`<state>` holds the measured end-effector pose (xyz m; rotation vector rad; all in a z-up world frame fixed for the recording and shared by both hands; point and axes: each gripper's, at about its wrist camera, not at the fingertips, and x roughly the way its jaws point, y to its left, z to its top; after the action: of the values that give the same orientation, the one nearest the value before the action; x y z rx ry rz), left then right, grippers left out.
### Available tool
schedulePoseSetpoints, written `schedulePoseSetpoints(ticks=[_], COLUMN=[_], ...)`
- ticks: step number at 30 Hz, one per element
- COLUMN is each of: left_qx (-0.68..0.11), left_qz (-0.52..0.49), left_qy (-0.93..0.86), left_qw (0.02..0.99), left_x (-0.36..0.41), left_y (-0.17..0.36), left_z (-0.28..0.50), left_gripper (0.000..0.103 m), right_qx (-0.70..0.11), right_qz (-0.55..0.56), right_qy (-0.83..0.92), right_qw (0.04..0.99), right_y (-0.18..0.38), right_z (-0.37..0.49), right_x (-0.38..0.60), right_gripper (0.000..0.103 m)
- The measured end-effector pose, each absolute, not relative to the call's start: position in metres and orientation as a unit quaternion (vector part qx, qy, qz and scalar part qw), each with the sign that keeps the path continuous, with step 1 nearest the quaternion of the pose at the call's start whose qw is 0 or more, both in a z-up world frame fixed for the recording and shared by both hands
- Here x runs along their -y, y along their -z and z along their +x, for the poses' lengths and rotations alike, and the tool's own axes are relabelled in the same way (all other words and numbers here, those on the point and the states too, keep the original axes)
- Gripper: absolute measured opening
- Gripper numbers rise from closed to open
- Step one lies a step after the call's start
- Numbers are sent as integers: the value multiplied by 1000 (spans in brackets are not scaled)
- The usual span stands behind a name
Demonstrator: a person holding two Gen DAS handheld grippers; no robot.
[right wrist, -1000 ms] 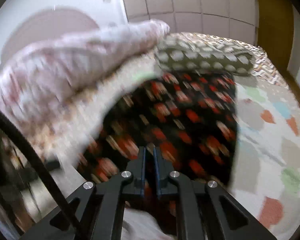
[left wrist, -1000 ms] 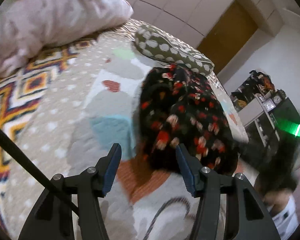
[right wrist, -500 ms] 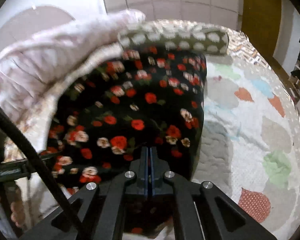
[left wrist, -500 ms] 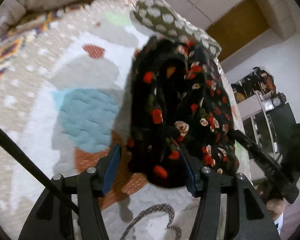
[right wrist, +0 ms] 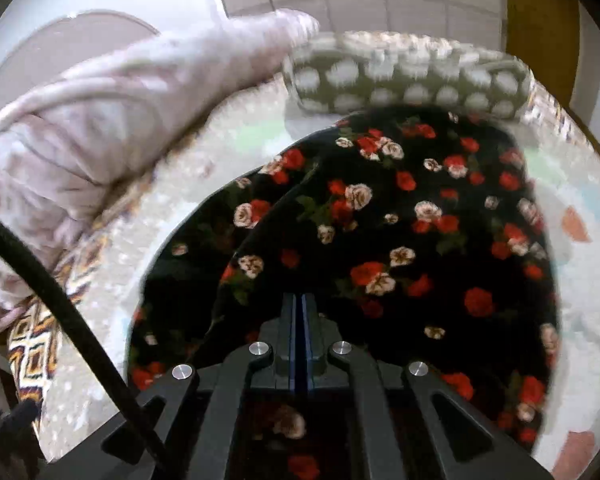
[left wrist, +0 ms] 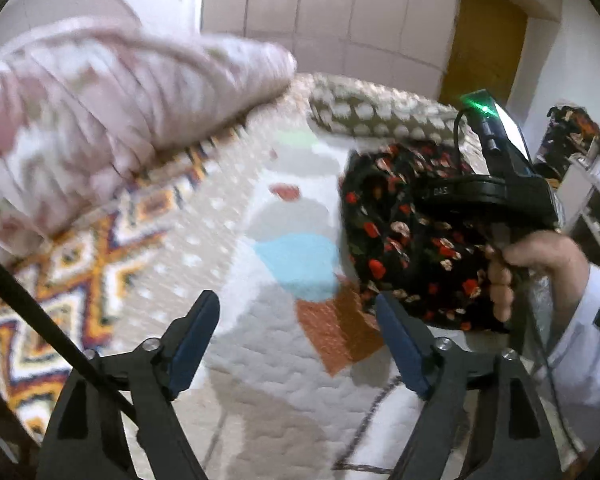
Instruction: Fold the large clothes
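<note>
The left gripper [left wrist: 296, 340] is backing away from the floral garment [left wrist: 400, 236] now: half a second ago its 2 blue-padded fingers [left wrist: 194, 332] were straddling the near edge of the bundle, and now they are hanging spread wide over bare quilted bedspread [left wrist: 260, 380] with nothing between them, the garment sitting off to their right. The right gripper [right wrist: 299, 320] is doing the opposite, its jaws pressed tightly together and pinching the dark rose-print cloth, which is lying bunched and doubled over on the bed in front of the spotted cushion [right wrist: 404, 80] and beside the pink duvet [right wrist: 100, 120]. From the left camera the person's right hand [left wrist: 540, 256] is visibly wrapped round that gripper's handle above the bundle. To my eye the fold is being handed over to the right side alone, so the garment is looking largely folded already, and the free left tool is probably going to be needed for smoothing or for catching another edge.
</note>
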<state>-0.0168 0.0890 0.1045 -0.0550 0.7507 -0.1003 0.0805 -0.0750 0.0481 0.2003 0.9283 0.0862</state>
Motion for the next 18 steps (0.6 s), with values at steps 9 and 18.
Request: schedulePoseSetpoints(ticks=[9,18], left_qx=[-263,-240], left_qz=[-23,-42], left_qy=[-2,38], left_qw=[965,969], left_x=[-101,-84], left_y=[-150,-177], left_z=[-74,-120], left_gripper=[102,102], right_qx=[-373,-394], right_qz=[88,99], right_qy=[-57,-9], right_qw=[922,914], right_y=[-116,-77], right_z=[-24,-121], right_x=[96,124], right_gripper=[35,35])
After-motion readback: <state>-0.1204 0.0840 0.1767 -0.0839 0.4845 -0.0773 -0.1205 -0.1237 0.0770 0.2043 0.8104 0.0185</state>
